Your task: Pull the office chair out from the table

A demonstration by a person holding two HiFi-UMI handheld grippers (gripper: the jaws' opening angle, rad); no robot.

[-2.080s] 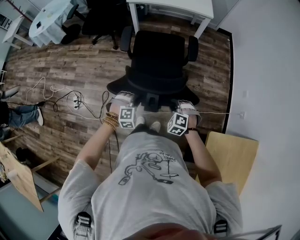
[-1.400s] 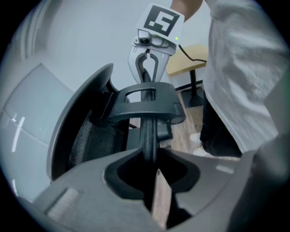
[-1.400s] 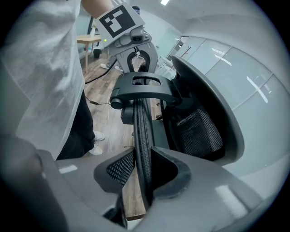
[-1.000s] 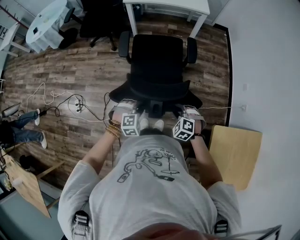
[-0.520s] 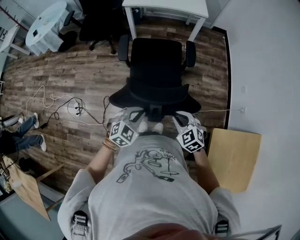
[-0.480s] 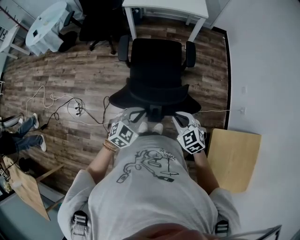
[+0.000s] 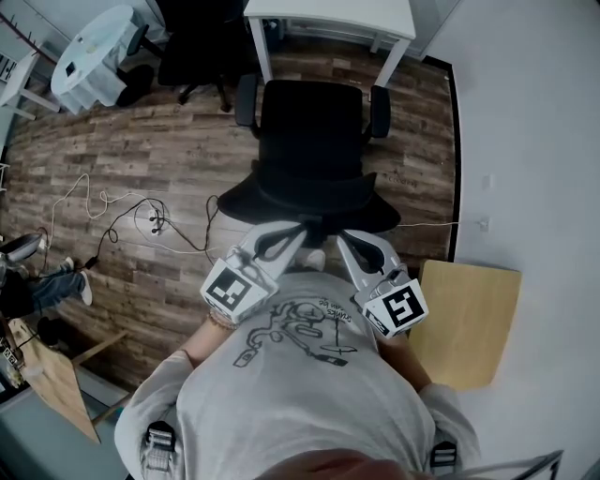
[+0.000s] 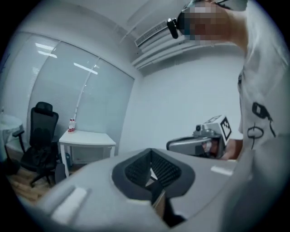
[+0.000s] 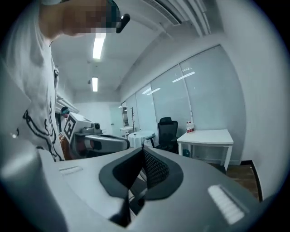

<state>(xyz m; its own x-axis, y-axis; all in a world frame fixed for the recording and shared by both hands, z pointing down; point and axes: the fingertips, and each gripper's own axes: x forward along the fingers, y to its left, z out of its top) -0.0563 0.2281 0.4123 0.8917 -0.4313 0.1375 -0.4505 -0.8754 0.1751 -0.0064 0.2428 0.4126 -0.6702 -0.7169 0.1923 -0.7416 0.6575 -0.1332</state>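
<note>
The black office chair (image 7: 314, 150) stands on the wood floor, drawn back from the white table (image 7: 328, 14), its backrest towards me. Both grippers hang above the backrest's near edge, close to my chest, and touch nothing. My left gripper (image 7: 292, 231) (image 8: 151, 165) is shut and empty. On my right gripper (image 7: 345, 238) (image 9: 141, 161) the jaws are closing, pads together, nothing between them. The left gripper view looks level across the room at the white table (image 8: 86, 138); the right gripper view shows it too (image 9: 206, 136). The task chair is hidden below the jaws in both.
Cables and a power strip (image 7: 150, 214) lie on the floor to the left. A wooden board (image 7: 464, 323) sits by the right wall. Another black chair (image 7: 202, 37) and a round white table (image 7: 94, 42) stand at the back left. A person's legs (image 7: 37, 286) show at the left edge.
Both grippers have lifted off the chair's backrest towards my chest, rolling as they rose, and their jaws have closed. The chair has stayed where it was.
</note>
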